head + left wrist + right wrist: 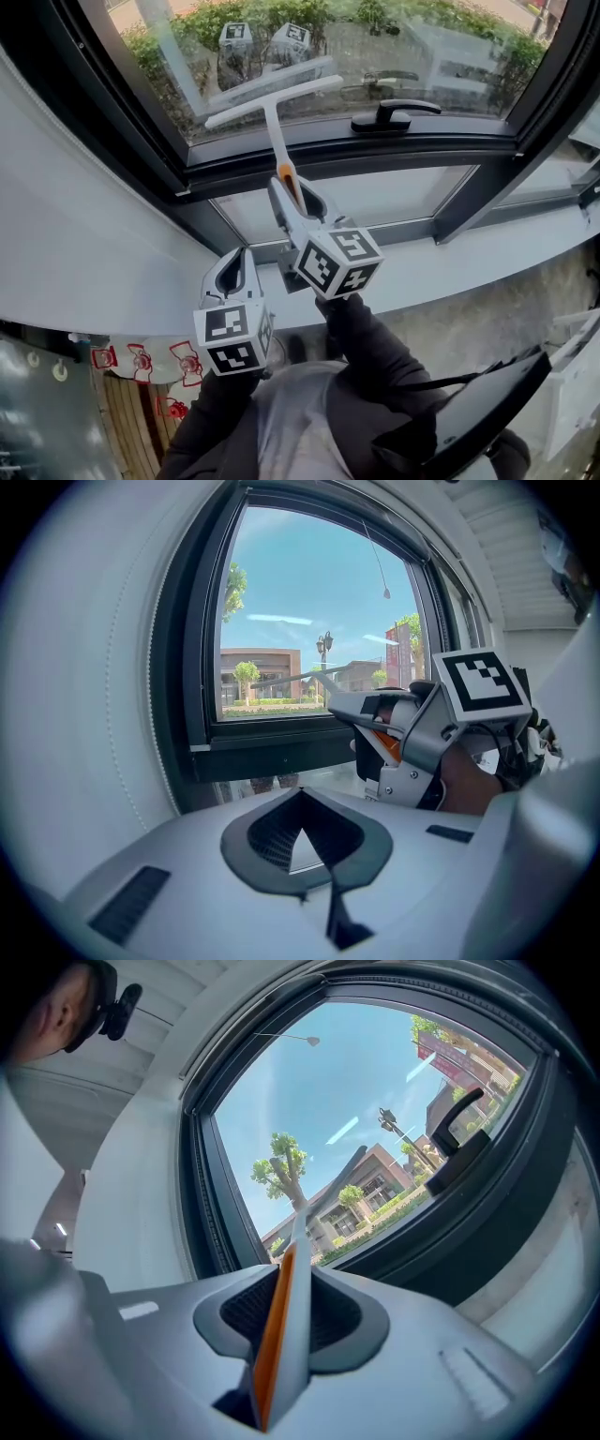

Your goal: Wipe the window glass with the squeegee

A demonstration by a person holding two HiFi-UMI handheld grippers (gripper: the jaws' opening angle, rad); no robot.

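The squeegee (273, 101) has a white T-shaped blade and a white shaft with an orange grip (287, 178). Its blade lies against the lower part of the window glass (375, 47), left end lower. My right gripper (291, 192) is shut on the orange grip, which runs between the jaws in the right gripper view (281, 1321). My left gripper (235, 261) hangs lower left, near the white sill, jaws shut with nothing in them (305, 846). The left gripper view shows the right gripper (403, 733) and the squeegee shaft (291, 677) before the glass.
A black window handle (394, 114) sits on the black frame (356, 150) right of the blade. A white sill (487, 253) runs below, and a white wall (75, 234) stands at left. A dark flat object (487, 403) is at lower right.
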